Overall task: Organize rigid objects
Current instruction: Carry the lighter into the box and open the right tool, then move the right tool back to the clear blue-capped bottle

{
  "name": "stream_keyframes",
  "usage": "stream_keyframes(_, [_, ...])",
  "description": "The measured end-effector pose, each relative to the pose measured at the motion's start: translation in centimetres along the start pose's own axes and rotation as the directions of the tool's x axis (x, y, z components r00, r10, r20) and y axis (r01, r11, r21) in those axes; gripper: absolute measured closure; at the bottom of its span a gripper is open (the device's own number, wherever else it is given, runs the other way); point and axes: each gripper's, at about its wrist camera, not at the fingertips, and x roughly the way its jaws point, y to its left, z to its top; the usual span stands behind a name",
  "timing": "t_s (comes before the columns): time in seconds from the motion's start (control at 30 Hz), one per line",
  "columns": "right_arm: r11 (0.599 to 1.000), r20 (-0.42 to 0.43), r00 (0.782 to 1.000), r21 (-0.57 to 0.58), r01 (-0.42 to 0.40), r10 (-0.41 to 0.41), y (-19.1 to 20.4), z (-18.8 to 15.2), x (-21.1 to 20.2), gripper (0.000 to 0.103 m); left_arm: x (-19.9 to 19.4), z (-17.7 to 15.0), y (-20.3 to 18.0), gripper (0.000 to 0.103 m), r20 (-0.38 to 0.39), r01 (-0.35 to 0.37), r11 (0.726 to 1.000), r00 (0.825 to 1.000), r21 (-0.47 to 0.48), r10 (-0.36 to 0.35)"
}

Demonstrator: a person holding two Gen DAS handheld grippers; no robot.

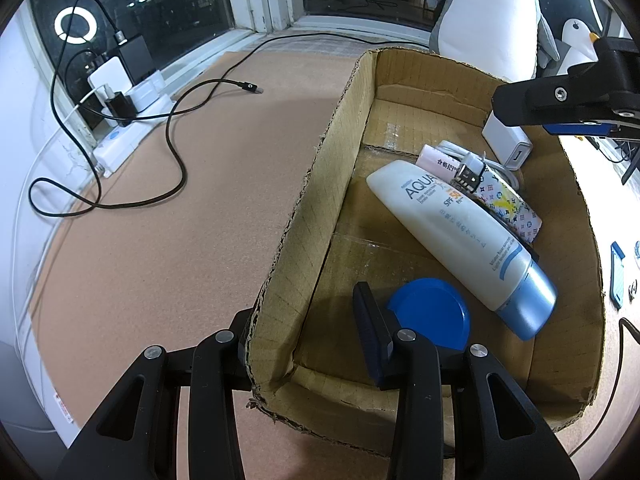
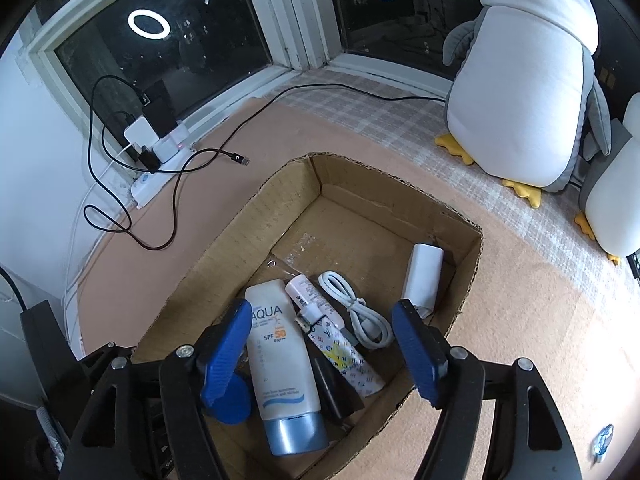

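Observation:
An open cardboard box (image 1: 304, 216) (image 2: 256, 220) holds a white AQUA sunscreen tube (image 1: 460, 236) (image 2: 280, 360), a blue round lid (image 1: 430, 314) (image 2: 232, 400), a patterned tube (image 1: 508, 208) (image 2: 348, 360), a coiled white cable (image 2: 360, 312), a white charger (image 1: 506, 142) (image 2: 422, 276) and a small black item (image 2: 332, 392). My left gripper (image 1: 304, 312) straddles the box's near-left wall and is shut on it. My right gripper (image 2: 320, 308) hangs open above the box contents with nothing pressed between its blue pads (image 2: 228, 344). One of its fingers (image 1: 540, 98) shows over the box's far right.
A black cable (image 1: 176, 152) (image 2: 176, 208) loops across the cork mat left of the box, running to a white power strip (image 1: 120, 144) (image 2: 160, 160) by the window. Two penguin plush toys (image 2: 520, 92) stand at the back right. A small blue item (image 1: 618, 276) lies right of the box.

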Motion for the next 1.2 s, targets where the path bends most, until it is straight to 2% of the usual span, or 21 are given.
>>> stream_keyframes(0.4, [0.998, 0.02, 1.0, 0.057, -0.005, 0.003, -2.4, -1.2, -2.1, 0.034, 0.0, 0.2, -0.1, 0.065, 0.001, 0.001, 1.0, 1.0, -0.001, -0.001])
stream_keyframes(0.63, [0.995, 0.033, 0.999, 0.09, 0.031, -0.034, -4.9, -3.3, -4.3, 0.034, 0.1, 0.1, 0.0, 0.065, 0.001, 0.001, 1.0, 1.0, 0.0, -0.001])
stream_keyframes(0.87, [0.982, 0.042, 0.991, 0.149, 0.118, -0.126, -9.7, -6.6, -7.4, 0.034, 0.1, 0.1, 0.1, 0.065, 0.001, -0.001, 1.0, 1.0, 0.001, 0.001])
stream_keyframes(1.2, [0.928, 0.034, 0.975, 0.316, 0.199, -0.221, -19.4, -12.2, -11.6, 0.034, 0.1, 0.0, 0.3, 0.065, -0.001, -0.006, 1.0, 1.0, 0.003, 0.006])
